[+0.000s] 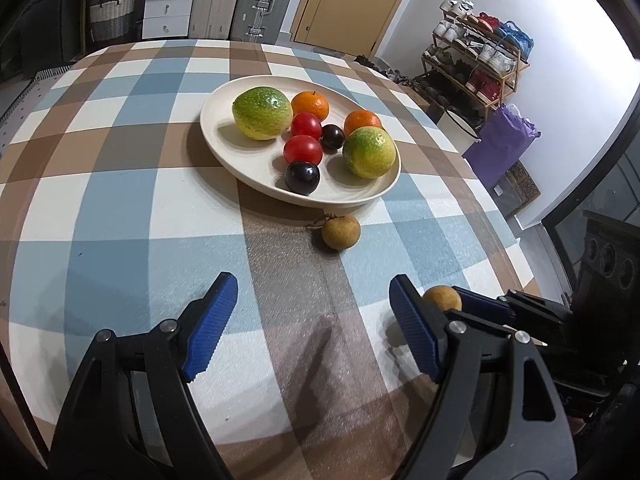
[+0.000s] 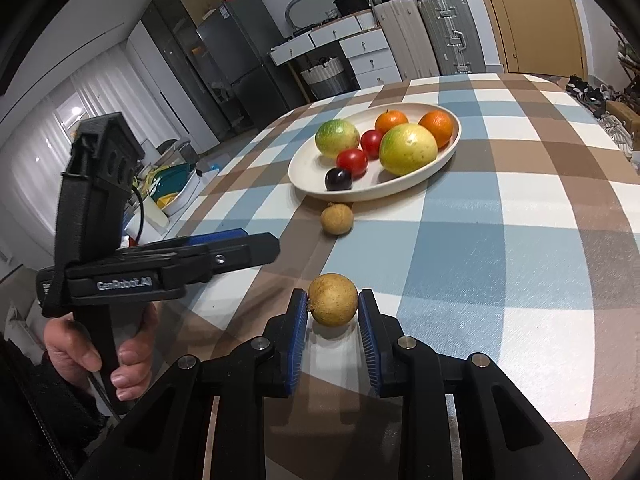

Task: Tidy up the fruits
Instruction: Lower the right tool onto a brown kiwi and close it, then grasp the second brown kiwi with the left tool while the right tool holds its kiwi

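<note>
A cream plate on the checked tablecloth holds two green-yellow fruits, two oranges, two red tomatoes and two dark plums. A small brown longan lies on the cloth just in front of the plate. My right gripper is shut on a second longan, its blue pads pressing both sides. My left gripper stands open over bare cloth with nothing between its fingers; in the right wrist view the left gripper shows side-on, held by a hand.
The table's right edge drops off toward a shoe rack and a purple bag. Suitcases, white drawers and a fridge stand beyond the far edge. Checked cloth spreads left of the plate.
</note>
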Motion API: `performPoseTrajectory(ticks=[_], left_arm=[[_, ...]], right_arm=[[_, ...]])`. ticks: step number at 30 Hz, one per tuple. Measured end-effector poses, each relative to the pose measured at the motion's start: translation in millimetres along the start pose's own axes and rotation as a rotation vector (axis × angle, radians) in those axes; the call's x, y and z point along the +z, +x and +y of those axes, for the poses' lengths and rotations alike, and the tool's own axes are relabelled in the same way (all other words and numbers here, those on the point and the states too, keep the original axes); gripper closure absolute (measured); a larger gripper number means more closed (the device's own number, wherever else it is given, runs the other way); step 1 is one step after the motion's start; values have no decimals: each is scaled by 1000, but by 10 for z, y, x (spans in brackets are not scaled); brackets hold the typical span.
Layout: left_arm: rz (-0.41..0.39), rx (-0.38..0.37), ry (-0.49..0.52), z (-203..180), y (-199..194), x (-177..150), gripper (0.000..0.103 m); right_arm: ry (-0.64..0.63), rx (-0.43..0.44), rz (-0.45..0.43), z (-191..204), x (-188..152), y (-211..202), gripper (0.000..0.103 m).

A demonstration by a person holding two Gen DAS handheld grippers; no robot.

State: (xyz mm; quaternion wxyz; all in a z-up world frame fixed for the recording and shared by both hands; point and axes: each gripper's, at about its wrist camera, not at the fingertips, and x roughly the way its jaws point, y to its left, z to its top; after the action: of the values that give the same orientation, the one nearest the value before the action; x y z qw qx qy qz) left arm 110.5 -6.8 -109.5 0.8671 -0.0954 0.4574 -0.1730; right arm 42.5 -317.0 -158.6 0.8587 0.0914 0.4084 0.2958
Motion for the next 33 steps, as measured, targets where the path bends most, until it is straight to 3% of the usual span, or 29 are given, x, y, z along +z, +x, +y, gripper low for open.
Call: performPoseTrajectory(ticks=[27, 29, 32, 33], left_arm=[[36, 21, 25, -206, 567, 329, 27], [37, 8, 32, -216, 578, 333, 31], [42, -4, 46, -238, 596, 341, 45], [43, -10, 48, -237, 600, 338, 54]], right_arm=[[45, 41, -72, -226, 183, -137, 77], [45, 41, -73, -238, 195, -132, 77], [50, 45, -75, -254, 205, -130, 77], [51, 45, -74, -258, 206, -127, 77]])
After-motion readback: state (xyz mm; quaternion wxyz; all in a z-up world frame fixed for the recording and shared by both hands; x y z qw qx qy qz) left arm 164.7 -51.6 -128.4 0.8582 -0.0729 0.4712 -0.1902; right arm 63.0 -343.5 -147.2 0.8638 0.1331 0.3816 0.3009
